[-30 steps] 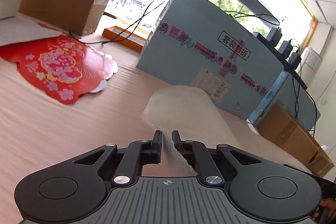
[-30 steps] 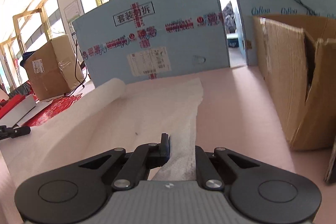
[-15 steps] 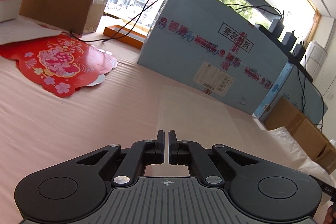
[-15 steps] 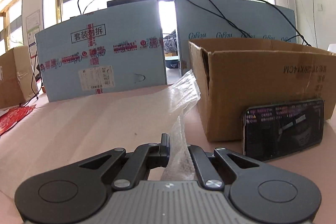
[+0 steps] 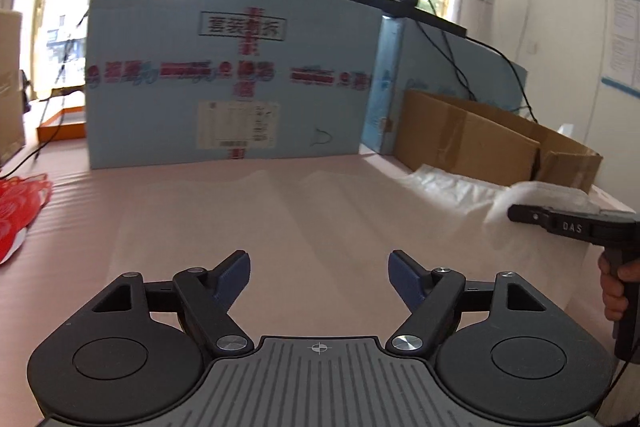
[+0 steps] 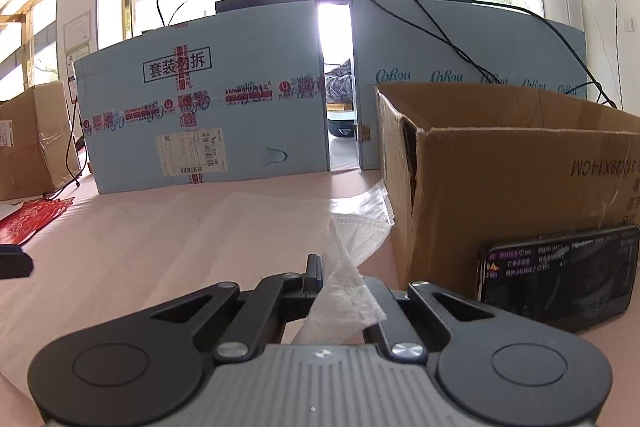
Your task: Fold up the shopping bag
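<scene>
The shopping bag [image 5: 304, 211] is thin, translucent white plastic and lies spread flat on the pink table. My left gripper [image 5: 319, 267] is open and empty, just above the bag's near edge. My right gripper [image 6: 334, 277] is shut on the bag's right end, and a crumpled white corner [image 6: 344, 291] sticks up between its fingers. The right gripper also shows in the left wrist view [image 5: 520, 213], at the bag's bunched right end [image 5: 448, 183]. In the right wrist view the bag [image 6: 192, 239] stretches away to the left.
A big light-blue carton [image 5: 228, 87] stands across the back of the table. An open brown cardboard box [image 6: 520, 171] stands at the right with a phone [image 6: 560, 279] leaning on it. A red paper cutout [image 5: 16, 211] lies at the left, and another brown box [image 6: 32, 139] stands far left.
My left gripper let go of the bag and opened wide. The bag went from lifted and draped to lying flat. My right gripper stayed shut on its end and swung toward the brown box.
</scene>
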`<action>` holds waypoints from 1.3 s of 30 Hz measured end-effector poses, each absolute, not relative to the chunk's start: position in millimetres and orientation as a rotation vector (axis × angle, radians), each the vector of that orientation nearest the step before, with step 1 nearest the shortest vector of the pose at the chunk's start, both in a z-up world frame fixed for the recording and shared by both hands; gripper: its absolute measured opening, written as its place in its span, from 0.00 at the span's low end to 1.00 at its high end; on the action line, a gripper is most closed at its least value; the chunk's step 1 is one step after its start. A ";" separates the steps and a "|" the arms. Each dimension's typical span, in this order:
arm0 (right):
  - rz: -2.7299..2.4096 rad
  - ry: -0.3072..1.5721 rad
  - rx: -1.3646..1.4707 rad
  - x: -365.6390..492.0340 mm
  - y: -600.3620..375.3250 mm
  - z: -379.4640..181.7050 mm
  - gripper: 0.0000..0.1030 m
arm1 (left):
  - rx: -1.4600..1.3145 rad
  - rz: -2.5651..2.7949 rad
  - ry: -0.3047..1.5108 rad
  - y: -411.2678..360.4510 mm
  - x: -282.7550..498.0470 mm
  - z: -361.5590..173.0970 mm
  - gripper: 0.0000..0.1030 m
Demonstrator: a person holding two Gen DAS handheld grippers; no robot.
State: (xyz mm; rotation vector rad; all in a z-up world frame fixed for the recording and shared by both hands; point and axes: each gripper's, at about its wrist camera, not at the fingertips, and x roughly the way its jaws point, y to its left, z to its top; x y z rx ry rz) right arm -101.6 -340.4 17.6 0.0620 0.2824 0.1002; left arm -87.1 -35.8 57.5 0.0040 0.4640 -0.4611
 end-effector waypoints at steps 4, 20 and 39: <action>0.192 0.285 0.133 -102.5 -341.0 25.0 0.01 | 0.189 -0.475 0.557 -68.7 -73.1 42.8 0.82; 0.556 0.203 0.150 -92.1 -263.5 53.4 0.02 | -0.020 -0.234 0.562 20.7 -95.9 14.7 0.89; 0.813 0.283 0.040 -79.6 -122.7 37.4 0.02 | -0.201 -0.208 0.547 81.3 -104.6 -4.5 1.00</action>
